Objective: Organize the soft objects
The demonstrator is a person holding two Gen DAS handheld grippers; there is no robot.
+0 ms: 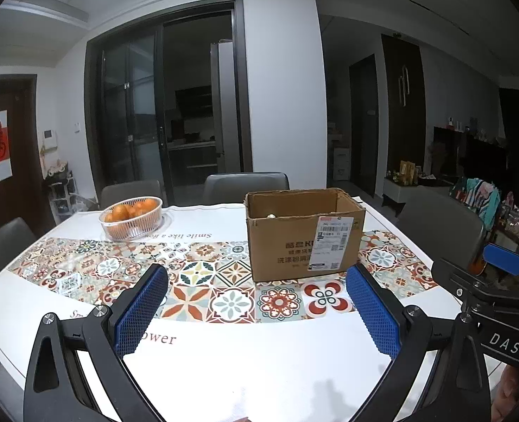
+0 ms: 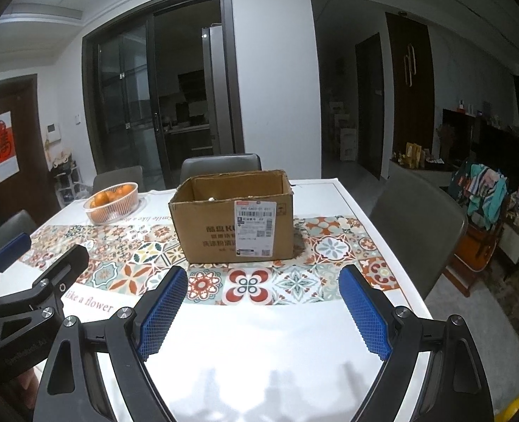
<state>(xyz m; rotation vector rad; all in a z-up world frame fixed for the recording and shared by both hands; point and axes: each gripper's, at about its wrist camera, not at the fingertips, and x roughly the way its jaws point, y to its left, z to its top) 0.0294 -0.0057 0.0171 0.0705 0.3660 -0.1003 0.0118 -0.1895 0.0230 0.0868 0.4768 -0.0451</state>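
Left tool (image 1: pixel 257 281) open, empty, above table (image 1: pixel 224 369); cardboard box (image 1: pixel 303 234) ahead, orange basket (image 1: pixel 131 217) left.

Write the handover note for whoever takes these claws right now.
Left claw: open, empty, above the table's near edge.
Right claw: open, empty, beside it.
Box: open-topped, on the patterned runner mid-table; a small pale thing shows just inside, too hidden to identify.
Orange basket: far left of the box, apart from it.
Done: cannot tell; no soft objects lie loose on the table.
Left: check the box contents.
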